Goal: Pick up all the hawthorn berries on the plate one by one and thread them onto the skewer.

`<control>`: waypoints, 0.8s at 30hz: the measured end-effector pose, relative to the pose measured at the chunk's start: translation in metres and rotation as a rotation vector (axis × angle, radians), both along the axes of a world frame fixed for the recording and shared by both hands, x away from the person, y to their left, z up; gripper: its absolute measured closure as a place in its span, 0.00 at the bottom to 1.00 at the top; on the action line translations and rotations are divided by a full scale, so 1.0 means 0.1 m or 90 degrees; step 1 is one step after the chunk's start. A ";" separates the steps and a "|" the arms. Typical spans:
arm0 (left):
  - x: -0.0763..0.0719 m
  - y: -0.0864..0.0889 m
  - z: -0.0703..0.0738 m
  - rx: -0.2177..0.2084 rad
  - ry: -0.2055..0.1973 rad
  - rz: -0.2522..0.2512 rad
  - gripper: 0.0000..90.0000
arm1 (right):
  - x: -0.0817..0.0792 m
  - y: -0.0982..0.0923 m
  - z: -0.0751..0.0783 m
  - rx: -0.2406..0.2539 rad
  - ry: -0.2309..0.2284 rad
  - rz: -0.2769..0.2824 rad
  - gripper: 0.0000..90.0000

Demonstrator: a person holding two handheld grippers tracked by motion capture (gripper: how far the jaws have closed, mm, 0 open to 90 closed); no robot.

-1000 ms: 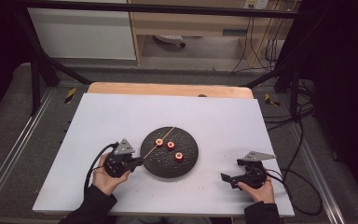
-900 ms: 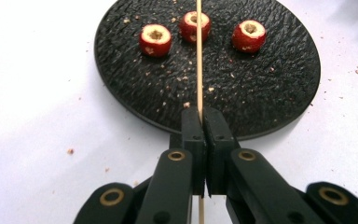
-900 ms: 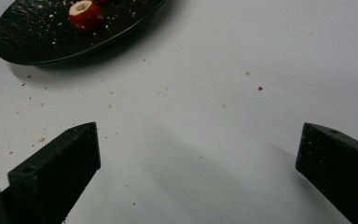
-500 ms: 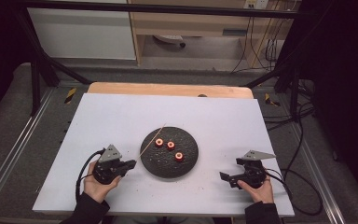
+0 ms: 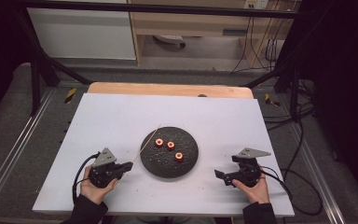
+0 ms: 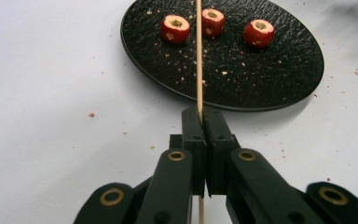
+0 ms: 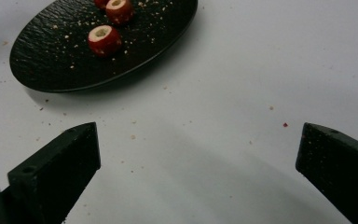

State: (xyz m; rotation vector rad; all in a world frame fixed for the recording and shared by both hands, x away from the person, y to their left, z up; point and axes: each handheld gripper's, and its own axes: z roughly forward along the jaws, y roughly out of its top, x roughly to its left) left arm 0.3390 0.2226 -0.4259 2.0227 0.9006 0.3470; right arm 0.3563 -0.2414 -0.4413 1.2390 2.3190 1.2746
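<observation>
— While the left gripper sits low at the near left of the white surface, what do its jaws have?

— They are clamped together on a thin, pale wooden skewer. From the left gripper view, the stick runs straight up out of the closed jaws and crosses above the round black textured plate.

— Where does the skewer point in the high view?

— It slants away from the person, up and to the right, its far tip near the plate's far-left rim.

— And on the plate?

— Three small red cored fruit pieces with pale hollow centres, lying in a loose diagonal row, with crumbs scattered around them. Whether the skewer touches any of them, I cannot tell.

— The right gripper?

— It is held in the person's right hand near the front right of the surface, well apart from the plate. In the right gripper view its jaws stand wide apart with nothing between them, just bare surface with a few red specks.
</observation>
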 end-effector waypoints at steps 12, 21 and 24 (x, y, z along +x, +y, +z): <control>-0.03 0.05 -0.02 -0.009 -0.005 0.003 0.98 | 0.05 0.23 0.09 -0.025 0.003 0.012 0.01; -0.04 0.06 -0.01 -0.004 -0.011 0.002 0.98 | 0.15 0.46 0.26 -0.039 0.005 0.023 0.01; -0.05 0.06 -0.01 -0.003 -0.013 0.002 0.98 | 0.19 0.55 0.32 -0.049 0.010 0.028 0.01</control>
